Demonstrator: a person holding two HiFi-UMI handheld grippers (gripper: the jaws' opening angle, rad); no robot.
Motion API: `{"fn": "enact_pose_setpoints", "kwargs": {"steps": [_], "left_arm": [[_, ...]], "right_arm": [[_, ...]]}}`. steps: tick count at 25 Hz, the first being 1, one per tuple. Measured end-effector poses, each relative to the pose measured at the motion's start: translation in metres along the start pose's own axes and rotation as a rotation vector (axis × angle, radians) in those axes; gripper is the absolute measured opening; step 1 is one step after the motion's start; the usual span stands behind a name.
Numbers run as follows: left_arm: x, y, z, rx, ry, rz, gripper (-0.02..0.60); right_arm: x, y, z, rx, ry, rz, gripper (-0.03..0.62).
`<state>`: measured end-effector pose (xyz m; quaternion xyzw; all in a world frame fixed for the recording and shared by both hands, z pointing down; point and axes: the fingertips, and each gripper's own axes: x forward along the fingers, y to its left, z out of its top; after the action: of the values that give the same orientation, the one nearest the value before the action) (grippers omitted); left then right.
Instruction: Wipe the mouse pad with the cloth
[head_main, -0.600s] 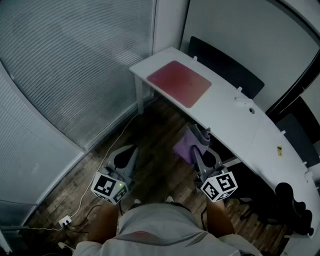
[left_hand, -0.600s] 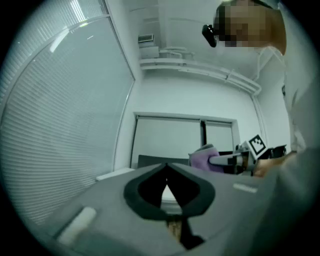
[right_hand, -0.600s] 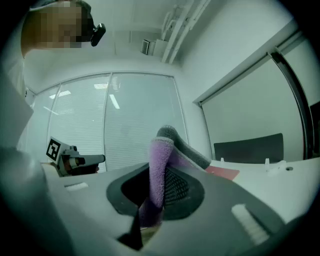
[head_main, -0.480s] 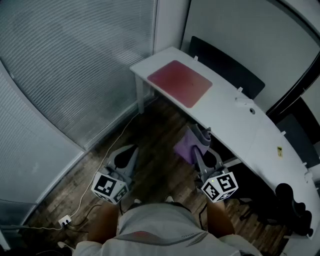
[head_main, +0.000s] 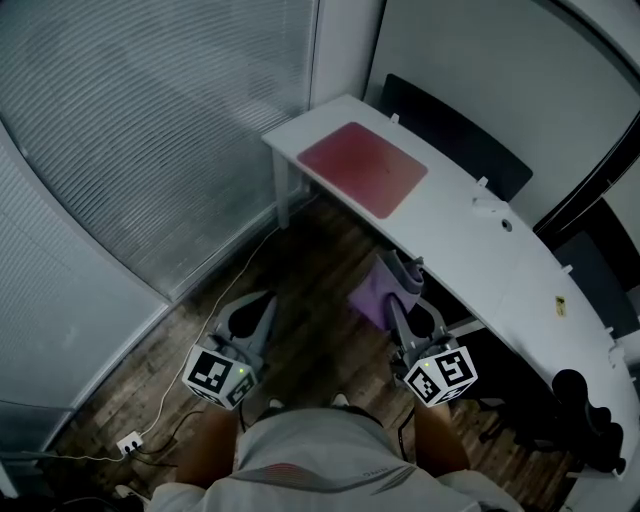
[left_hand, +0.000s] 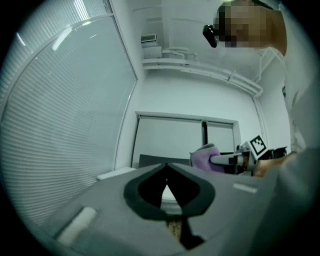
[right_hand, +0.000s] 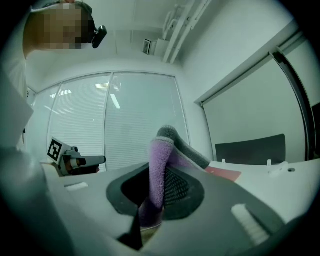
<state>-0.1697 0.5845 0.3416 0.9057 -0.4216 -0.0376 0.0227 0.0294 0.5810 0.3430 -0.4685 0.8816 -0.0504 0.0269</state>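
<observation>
Cloth (head_main: 370, 297) hangs from the right gripper (head_main: 402, 290) in the head view, mouse pad (head_main: 363, 167) well ahead of it on the desk (head_main: 480, 255). Left gripper view: left gripper (left_hand: 166, 175) closed on nothing. Right gripper view: jaws clamp the purple cloth.

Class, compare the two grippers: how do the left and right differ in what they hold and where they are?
The right gripper is shut on the purple cloth; the left gripper is shut on nothing. The right gripper hangs beside the white desk; the left gripper is nearer the blinds. Both are low over the wooden floor, short of the mouse pad.
</observation>
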Motion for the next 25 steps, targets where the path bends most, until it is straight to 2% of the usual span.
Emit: {"fn": "enact_pose_setpoints", "kwargs": {"steps": [3, 5, 10, 18, 25], "left_arm": [[-0.005, 0.005, 0.001, -0.003, -0.011, 0.004, 0.002], [-0.011, 0.009, 0.002, -0.008, -0.018, 0.006, 0.002], [-0.025, 0.031, 0.0, -0.012, -0.026, -0.008, 0.002], [-0.052, 0.071, -0.017, -0.036, 0.009, -0.022, 0.002], [-0.034, 0.099, -0.032, -0.058, 0.019, -0.059, 0.002]], "right_arm": [[-0.001, 0.012, 0.012, -0.005, -0.074, 0.047, 0.044], [0.002, 0.022, 0.016, -0.03, -0.086, 0.061, 0.043], [0.02, 0.034, 0.01, -0.018, -0.055, 0.034, 0.044], [0.045, 0.058, -0.014, 0.032, -0.018, -0.04, 0.044], [0.075, 0.051, -0.026, 0.066, 0.008, -0.053, 0.044]]}}
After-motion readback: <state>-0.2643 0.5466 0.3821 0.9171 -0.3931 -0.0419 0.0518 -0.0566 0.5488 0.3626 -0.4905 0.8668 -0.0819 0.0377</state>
